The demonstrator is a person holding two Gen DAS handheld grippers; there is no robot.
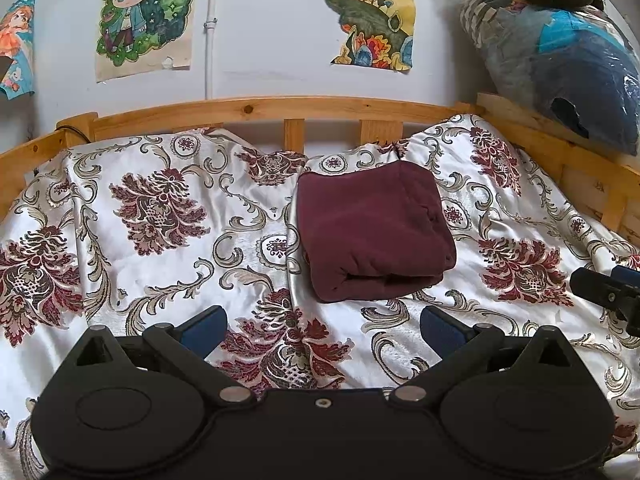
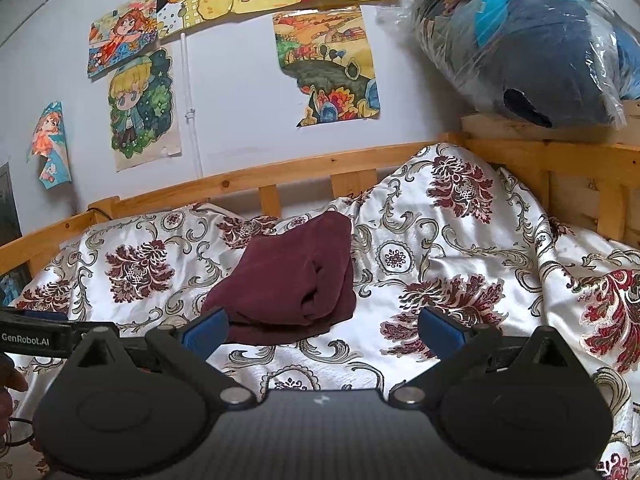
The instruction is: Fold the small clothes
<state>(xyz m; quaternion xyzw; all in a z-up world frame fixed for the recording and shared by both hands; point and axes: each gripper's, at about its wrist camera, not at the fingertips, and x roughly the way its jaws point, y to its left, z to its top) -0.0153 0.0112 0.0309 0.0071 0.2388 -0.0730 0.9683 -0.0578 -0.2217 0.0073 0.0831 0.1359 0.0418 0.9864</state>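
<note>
Folded garment resting on the patterned bedspread

The bedspread (image 1: 160,208) was slick; the maroon folded garment (image 1: 374,236) lay at twelve o'clock of the left gripper (image 1: 320,330). It and the right gripper (image 2: 324,330) gaped wide, empty; nudging might unfold it.

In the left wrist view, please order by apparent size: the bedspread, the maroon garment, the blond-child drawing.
1. bedspread, largest by far.
2. maroon garment.
3. blond-child drawing, smallest, though it hangs farther away on the wall, so true size is unsure.
</note>
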